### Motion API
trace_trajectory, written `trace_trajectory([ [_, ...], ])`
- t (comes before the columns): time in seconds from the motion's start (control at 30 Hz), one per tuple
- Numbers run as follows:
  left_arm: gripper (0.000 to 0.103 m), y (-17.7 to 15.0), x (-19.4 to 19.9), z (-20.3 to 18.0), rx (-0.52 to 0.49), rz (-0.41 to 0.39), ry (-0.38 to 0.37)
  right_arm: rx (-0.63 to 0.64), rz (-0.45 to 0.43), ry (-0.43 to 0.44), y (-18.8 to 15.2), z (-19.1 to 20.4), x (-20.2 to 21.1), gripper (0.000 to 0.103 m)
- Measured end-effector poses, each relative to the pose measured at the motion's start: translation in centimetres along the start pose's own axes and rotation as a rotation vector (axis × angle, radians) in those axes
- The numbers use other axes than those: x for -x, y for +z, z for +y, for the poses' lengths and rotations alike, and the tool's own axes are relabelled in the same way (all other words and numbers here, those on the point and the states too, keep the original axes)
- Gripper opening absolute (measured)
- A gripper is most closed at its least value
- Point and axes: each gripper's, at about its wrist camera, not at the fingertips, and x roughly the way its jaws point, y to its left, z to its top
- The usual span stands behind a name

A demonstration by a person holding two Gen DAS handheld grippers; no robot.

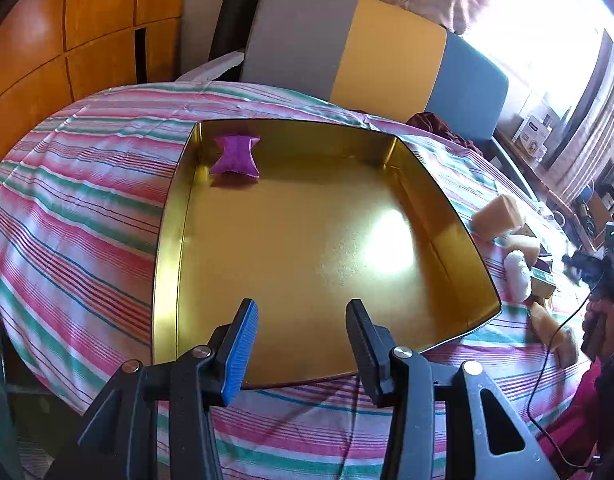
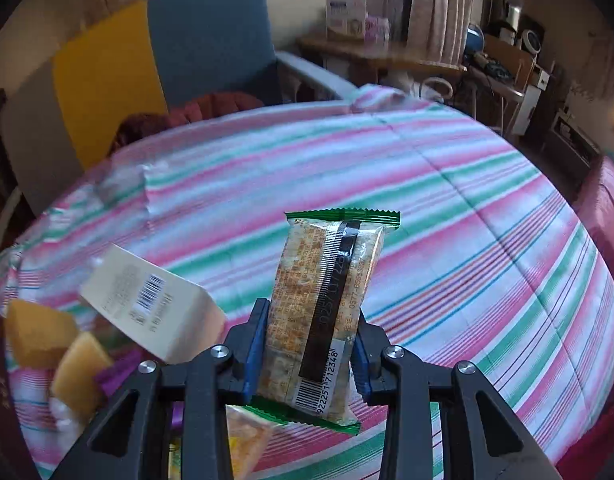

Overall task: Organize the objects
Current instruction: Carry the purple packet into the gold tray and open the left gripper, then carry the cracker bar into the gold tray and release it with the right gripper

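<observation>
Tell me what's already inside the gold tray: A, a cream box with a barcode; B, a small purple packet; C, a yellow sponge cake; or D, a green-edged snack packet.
B: the small purple packet lies alone in the far left corner of the gold tray, while the right gripper holds the green-edged snack packet.

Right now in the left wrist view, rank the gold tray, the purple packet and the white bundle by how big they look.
1. gold tray, by far the largest.
2. purple packet and white bundle look about alike. The packet lies farther from the camera, at the tray's far corner, so I won't rank them.
</observation>
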Motion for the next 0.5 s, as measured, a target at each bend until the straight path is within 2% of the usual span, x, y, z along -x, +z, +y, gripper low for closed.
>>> trace_trajectory([
  [0.13, 0.046, 0.1, 0.7, 0.4, 0.008, -0.026, 0.006, 0.018, -0.087, 0.052, 0.3, 1.2, 3.6, 0.037],
  [0.23, 0.046, 0.0, 0.9, 1.0, 0.021, -0.033, 0.012, 0.059, -0.129, 0.126, 0.2, 3.1, 6.4, 0.037],
  [0.37, 0.046, -0.4, 1.6, 2.0, 0.041, -0.045, 0.025, 0.148, -0.137, 0.289, -0.8, 7.7, 10.2, 0.037],
  [0.5, 0.046, -0.9, 2.4, 3.5, 0.065, -0.057, 0.046, 0.272, -0.069, 0.515, -2.9, 14.7, 12.9, 0.037],
])
